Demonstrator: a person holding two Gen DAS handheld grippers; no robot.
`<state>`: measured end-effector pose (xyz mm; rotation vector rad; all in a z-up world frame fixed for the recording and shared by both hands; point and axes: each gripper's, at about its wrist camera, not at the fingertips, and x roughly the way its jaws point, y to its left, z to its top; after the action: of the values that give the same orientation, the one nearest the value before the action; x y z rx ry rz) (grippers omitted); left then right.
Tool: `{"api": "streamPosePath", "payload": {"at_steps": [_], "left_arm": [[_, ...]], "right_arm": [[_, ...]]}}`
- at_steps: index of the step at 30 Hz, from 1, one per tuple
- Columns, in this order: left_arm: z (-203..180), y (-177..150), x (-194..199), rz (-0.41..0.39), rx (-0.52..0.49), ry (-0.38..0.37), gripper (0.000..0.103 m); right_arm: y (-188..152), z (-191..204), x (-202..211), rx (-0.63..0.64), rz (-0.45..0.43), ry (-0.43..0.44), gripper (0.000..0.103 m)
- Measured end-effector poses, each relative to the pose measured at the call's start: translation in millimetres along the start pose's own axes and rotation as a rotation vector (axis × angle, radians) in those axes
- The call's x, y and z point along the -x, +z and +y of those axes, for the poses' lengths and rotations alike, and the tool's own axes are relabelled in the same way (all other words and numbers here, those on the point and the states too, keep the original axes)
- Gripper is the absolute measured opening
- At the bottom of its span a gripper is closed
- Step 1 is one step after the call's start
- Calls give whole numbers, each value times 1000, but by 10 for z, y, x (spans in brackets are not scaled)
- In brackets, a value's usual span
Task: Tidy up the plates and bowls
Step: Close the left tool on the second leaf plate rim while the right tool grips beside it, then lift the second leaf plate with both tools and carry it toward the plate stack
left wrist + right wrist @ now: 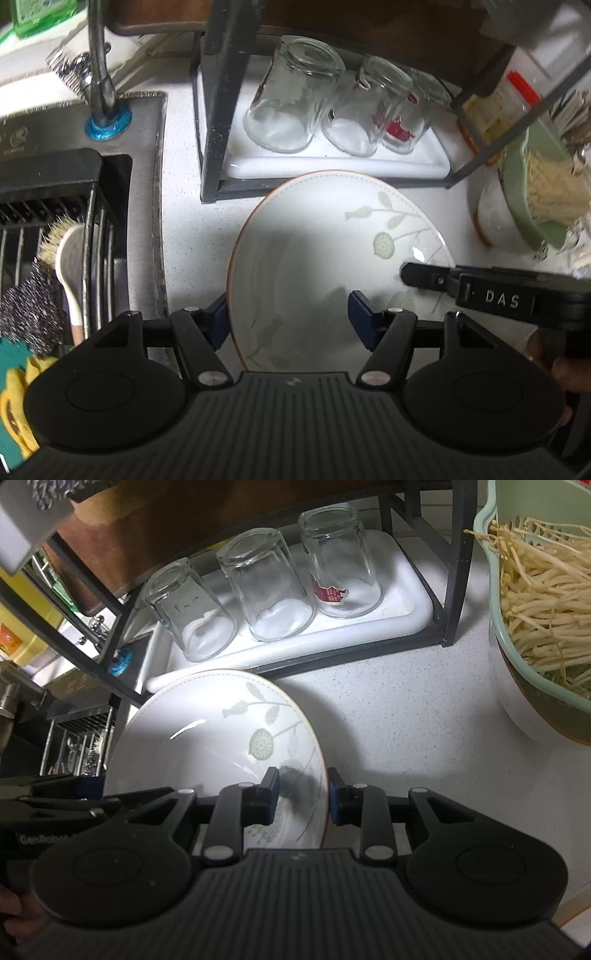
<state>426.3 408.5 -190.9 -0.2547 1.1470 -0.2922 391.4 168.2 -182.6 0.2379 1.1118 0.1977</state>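
A white plate [332, 266] with a green leaf pattern and a thin brown rim lies on the speckled white counter [406, 709], just in front of the black rack [218, 110].

Left gripper [288, 325]: fingers spread wide, straddling the plate's rim at about 8 o'clock, one pad outside the edge and one over the plate's inner face. Neither pad is seen pressing; the grip is released.

Right gripper [301, 795]: fingers narrowed around the rim at about 4 o'clock, one pad inside and one outside. Whether the pads actually clamp the rim cannot be told.

On the rack's white tray [406, 616], at 12 o'clock from the plate, three glasses [258, 590] stand upside down. A green colander [517, 657] of enoki mushrooms sits at 2 o'clock.
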Motion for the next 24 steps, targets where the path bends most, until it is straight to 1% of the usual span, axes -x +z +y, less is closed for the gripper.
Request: {"api": "streamPosePath", "payload": {"at_steps": [4,10,15,19,24], "left_arm": [[42,-15,29,24,46,-33,69],[26,-152,143,45,91,-78,69],[-77,-292,264,37,101,-86,69],[-173,-414,402,14,118,-100,69],[-322,-556,596,-6,124,-112,69]], "right_arm": [[-28,-60,39,-10,4,25,30],[-112,-99,187,10,9,68,30],[-221,-129,371,11,0,85,30],[-311,-149,563,31,-7,97,30],[-469,-200,818,24,-22,105,30]]}}
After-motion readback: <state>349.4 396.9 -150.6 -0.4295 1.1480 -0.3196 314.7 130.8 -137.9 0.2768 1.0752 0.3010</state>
